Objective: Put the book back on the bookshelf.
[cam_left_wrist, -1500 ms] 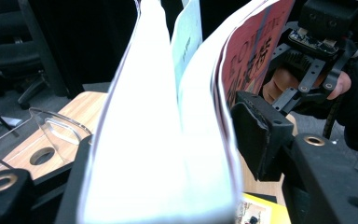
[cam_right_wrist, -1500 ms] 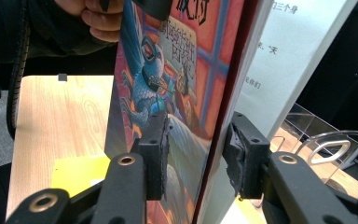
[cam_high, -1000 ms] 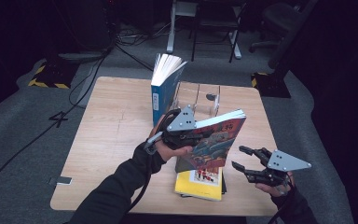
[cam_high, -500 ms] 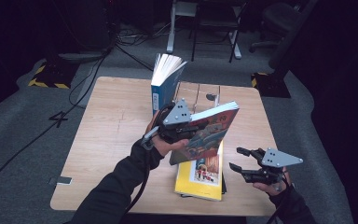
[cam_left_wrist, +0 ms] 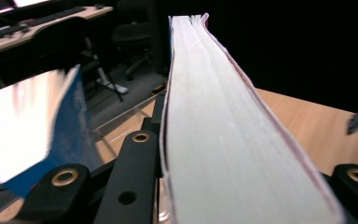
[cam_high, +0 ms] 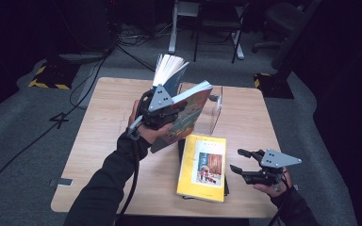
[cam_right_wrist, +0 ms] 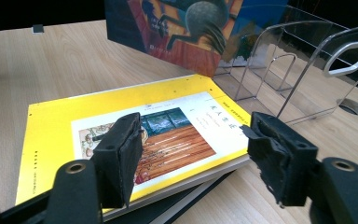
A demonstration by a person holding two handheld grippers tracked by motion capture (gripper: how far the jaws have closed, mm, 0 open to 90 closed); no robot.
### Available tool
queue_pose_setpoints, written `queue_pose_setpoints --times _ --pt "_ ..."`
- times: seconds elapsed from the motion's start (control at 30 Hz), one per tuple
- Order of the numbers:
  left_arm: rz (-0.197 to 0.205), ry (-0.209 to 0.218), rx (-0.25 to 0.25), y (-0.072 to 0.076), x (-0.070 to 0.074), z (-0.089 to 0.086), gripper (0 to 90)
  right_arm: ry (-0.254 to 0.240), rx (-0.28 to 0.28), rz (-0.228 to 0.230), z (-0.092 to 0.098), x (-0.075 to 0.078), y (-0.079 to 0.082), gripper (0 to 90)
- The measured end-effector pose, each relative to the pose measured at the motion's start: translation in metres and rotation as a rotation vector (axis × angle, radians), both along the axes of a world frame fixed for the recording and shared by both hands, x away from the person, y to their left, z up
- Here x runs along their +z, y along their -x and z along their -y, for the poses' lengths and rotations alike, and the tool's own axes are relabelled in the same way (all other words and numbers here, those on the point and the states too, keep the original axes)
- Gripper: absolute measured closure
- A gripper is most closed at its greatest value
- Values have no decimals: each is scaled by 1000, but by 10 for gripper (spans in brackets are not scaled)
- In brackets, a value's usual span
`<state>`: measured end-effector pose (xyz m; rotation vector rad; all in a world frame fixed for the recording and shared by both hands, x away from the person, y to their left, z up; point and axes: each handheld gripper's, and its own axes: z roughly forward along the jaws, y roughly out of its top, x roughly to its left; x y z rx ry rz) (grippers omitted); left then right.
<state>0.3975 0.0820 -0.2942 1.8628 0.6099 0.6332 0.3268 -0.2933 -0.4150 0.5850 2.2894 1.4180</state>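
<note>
My left gripper is shut on a thick book with a colourful cover, held tilted in the air over the middle of the table. In the left gripper view the book's white page edge runs between the jaws. A blue book stands just behind it, pages fanned, at the clear plastic book rack. A yellow book lies flat on a dark one near the front. My right gripper hovers to its right; its jaws have just been opening, with nothing between them.
The wooden table has bare room on its left half and at the far right. The rack's clear dividers stand upright behind the yellow book. Chairs, cables and stands sit on the dark floor beyond the table.
My left gripper has carried the colourful book up, back and to the left, closer to the blue book and the rack. The right hand has stayed where it was.
</note>
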Motion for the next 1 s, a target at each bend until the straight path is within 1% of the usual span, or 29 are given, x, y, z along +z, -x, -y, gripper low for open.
queue_pose_setpoints --times 0.07,0.1,0.17,0.2,0.27,0.3,0.43,0.57,0.6,0.63,0.83,1.0 --pt "1 0 30 -5 1 -2 733 0 -1 -4 0 -1 0 348" --pt "4 -7 48 -8 1 -3 733 -1 -3 -7 -1 -1 0 346" --pt "6 -19 80 -12 0 -1 733 3 -2 -8 -2 -2 -1 343" --pt "3 -15 93 -13 0 -1 734 4 0 -15 -2 -3 -1 341" --pt "5 -25 128 -19 -1 3 734 16 1 -12 -4 -4 -1 334" --pt "1 -18 141 -21 -2 5 734 16 1 -15 -4 -4 -1 333" --pt "-13 -19 164 -34 -5 16 733 26 2 -16 -5 -6 -1 333" --pt "-15 -40 192 -46 -8 30 733 30 5 -14 -6 -6 -1 333" --pt "-21 -46 205 -51 -10 36 733 31 5 -13 -6 -6 -1 333" --pt "-23 -50 207 -55 -11 40 733 28 5 -13 -6 -6 0 333" --pt "-35 -61 246 -69 -17 55 732 29 2 -13 -5 -7 -1 333" --pt "-52 -37 301 -84 -26 63 733 35 5 -10 -6 -7 -1 333"
